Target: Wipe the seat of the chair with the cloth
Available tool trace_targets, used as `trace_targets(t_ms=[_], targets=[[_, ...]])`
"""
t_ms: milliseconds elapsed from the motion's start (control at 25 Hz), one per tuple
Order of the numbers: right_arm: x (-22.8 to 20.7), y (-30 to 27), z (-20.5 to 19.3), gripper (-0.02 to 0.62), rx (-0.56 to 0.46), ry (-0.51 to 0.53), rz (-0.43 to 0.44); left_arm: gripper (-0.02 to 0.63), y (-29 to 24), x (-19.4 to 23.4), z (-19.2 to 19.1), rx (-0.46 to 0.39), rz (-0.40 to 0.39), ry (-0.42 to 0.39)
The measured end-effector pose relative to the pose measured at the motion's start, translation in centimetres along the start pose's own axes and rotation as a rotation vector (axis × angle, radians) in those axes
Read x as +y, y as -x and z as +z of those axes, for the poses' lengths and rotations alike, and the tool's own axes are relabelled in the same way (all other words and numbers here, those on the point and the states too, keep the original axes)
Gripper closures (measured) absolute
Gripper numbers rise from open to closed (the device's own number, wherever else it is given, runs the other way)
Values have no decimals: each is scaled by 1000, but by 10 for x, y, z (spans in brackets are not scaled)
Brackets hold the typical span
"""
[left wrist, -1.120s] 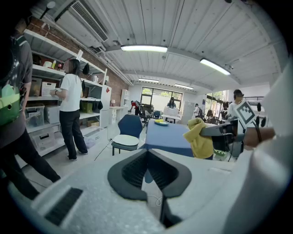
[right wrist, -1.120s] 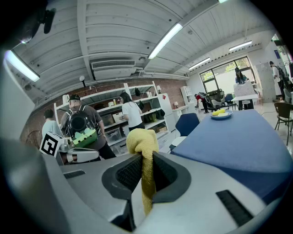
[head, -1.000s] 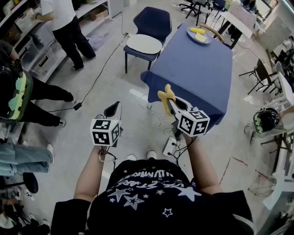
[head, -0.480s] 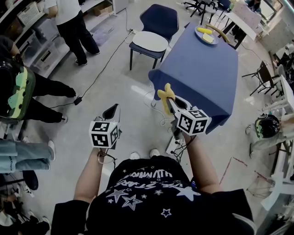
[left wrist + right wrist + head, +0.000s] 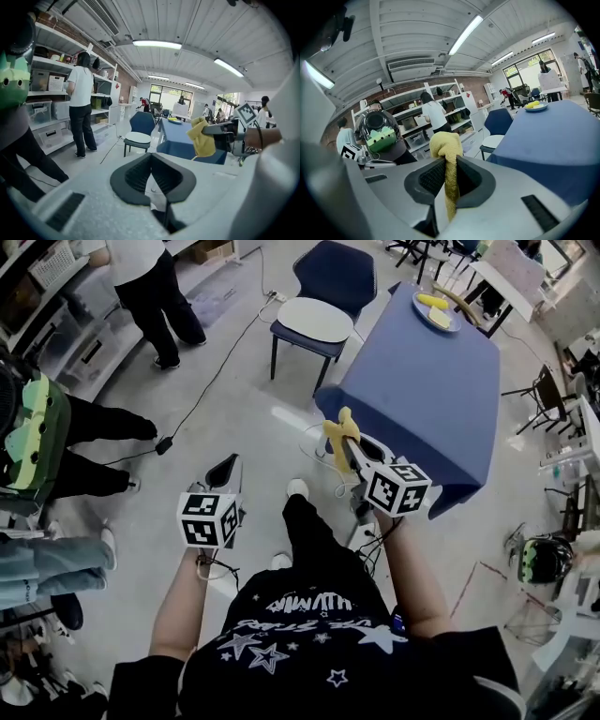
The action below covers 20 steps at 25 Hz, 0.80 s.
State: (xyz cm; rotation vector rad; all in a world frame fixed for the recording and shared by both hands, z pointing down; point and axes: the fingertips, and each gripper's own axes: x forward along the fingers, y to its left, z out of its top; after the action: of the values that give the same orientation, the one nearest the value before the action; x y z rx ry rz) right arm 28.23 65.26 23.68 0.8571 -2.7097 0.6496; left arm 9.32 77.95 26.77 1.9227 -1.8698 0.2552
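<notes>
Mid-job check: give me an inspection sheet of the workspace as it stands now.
Surface: chair seat white, nothing on it, far ahead beside the blue table.
Job's things: yellow cloth hangs from the right gripper.
Clutter: plate with yellow items at the table's far end.
Grippers: left gripper shut, empty; right shut on cloth.
Cables: black adapter and its cable on the floor; power strip by the feet.
Surroundings: people at shelves, left.
</notes>
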Motion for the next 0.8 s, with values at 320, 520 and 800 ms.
trace_targets(t_ms=[320,520,800], targets=[[-57,-110,57,551,7,-25,44,586,-95,47,57,24,47,-20],[-105,-198,100,551,39,-34,58,587,-185,85,94,72,56,5],[-175,-281,161,551,39,-50,60,586,-291,115,160,80,63,-9]])
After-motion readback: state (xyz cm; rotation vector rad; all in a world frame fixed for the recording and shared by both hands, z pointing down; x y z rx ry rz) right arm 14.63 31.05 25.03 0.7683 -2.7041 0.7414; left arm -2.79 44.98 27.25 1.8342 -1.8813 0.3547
